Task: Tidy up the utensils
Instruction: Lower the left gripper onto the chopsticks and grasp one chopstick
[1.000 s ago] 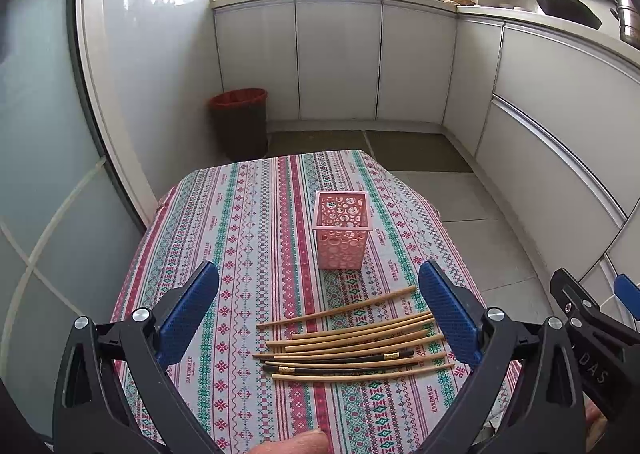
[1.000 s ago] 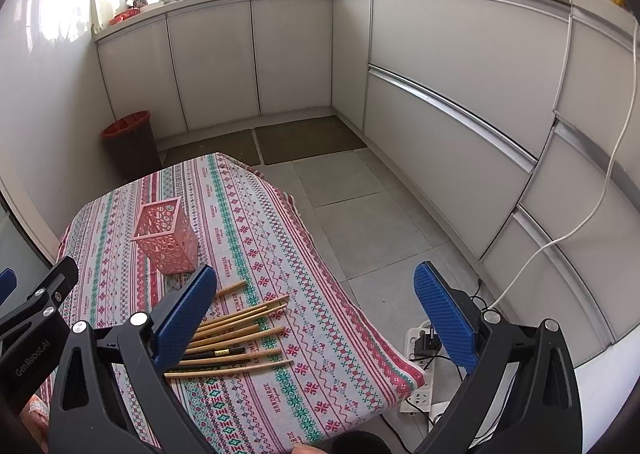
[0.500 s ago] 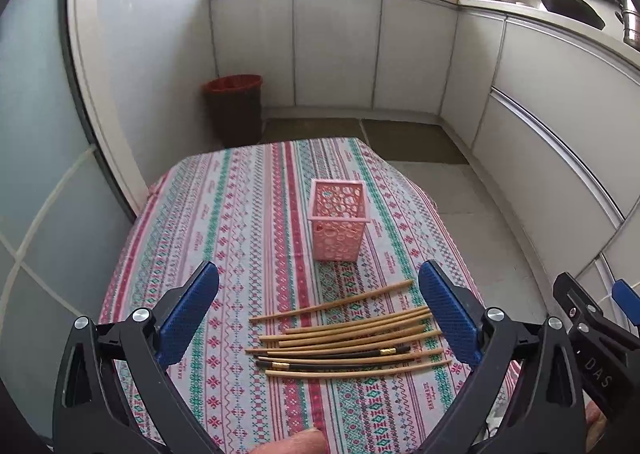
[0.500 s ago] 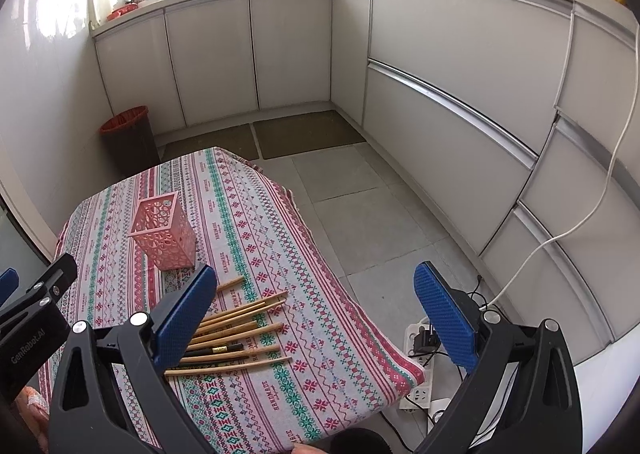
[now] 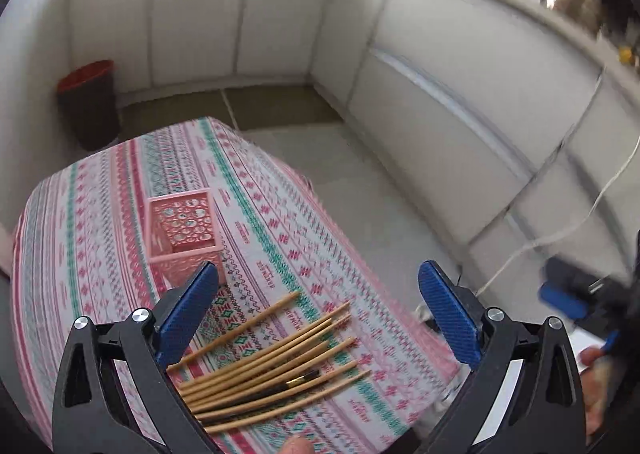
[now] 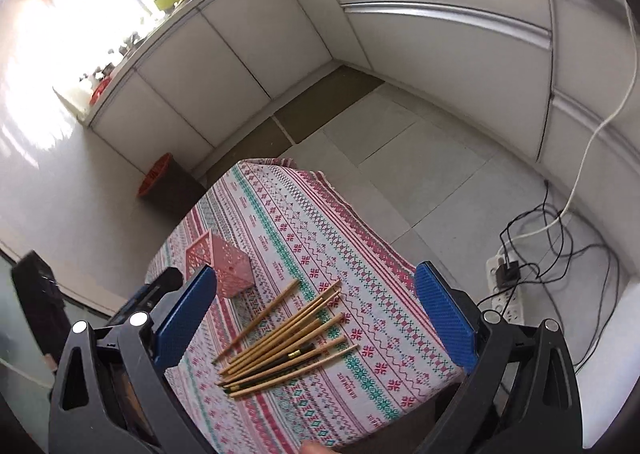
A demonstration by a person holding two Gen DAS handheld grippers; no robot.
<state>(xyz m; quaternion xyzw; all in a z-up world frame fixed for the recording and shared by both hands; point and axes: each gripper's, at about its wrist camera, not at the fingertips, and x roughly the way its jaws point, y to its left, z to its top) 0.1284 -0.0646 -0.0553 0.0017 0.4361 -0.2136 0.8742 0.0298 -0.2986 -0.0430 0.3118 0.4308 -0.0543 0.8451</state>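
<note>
Several wooden chopsticks (image 5: 272, 358) and a dark pair lie in a loose bundle on the patterned tablecloth (image 5: 280, 221), near its front edge. A pink perforated holder (image 5: 182, 230) stands upright behind them. My left gripper (image 5: 320, 314) is open and empty, above the bundle. My right gripper (image 6: 316, 314) is open and empty, also above the chopsticks (image 6: 284, 342); the holder (image 6: 228, 266) is to their upper left. The left view is blurred.
White kitchen cabinets (image 5: 440, 93) curve around the table. A dark bin with a red rim (image 5: 88, 105) stands on the floor at the far left. A power strip with cables (image 6: 508, 286) lies on the floor right of the table (image 6: 320, 213).
Both grippers have swung and tilted over the table, the left view turning right and the right view rolling. The chopsticks and holder have not moved. Both grippers stay open.
</note>
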